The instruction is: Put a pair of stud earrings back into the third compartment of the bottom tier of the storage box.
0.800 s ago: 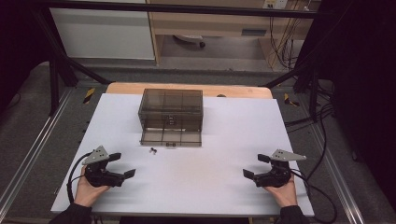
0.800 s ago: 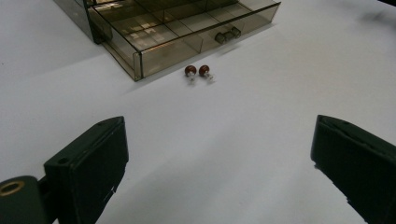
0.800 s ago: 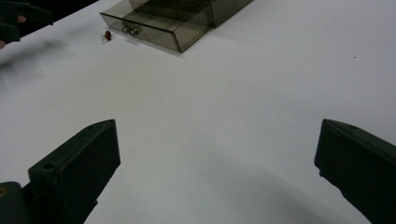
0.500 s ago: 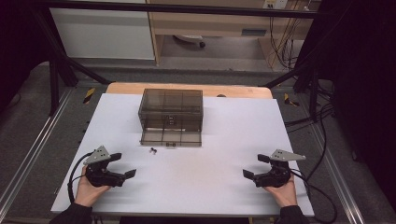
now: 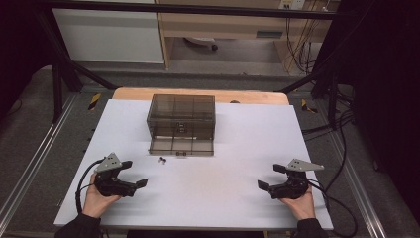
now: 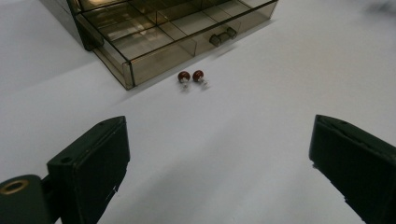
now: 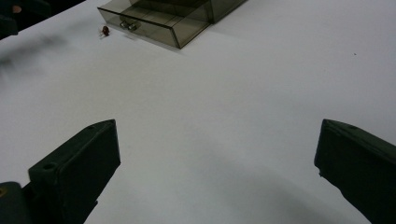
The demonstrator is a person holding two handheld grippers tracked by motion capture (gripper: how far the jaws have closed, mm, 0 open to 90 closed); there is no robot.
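- Centre of high view: two red beads (image 5: 162,159) lie just in front of the open drawer (image 5: 182,144).
- Left gripper (image 5: 130,174) and right gripper (image 5: 271,177) gape wide, empty.
- Approach low; pinch one bead squarely so it cannot roll.

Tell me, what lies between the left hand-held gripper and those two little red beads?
Nothing: in the left gripper view, bare white table runs from the left hand-held gripper to the red beads.

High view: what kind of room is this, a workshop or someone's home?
Most likely a lab or test bench, not a home: a white table inside a dark metal frame, loose cables on a grey floor, and hand-held grippers, left and right.
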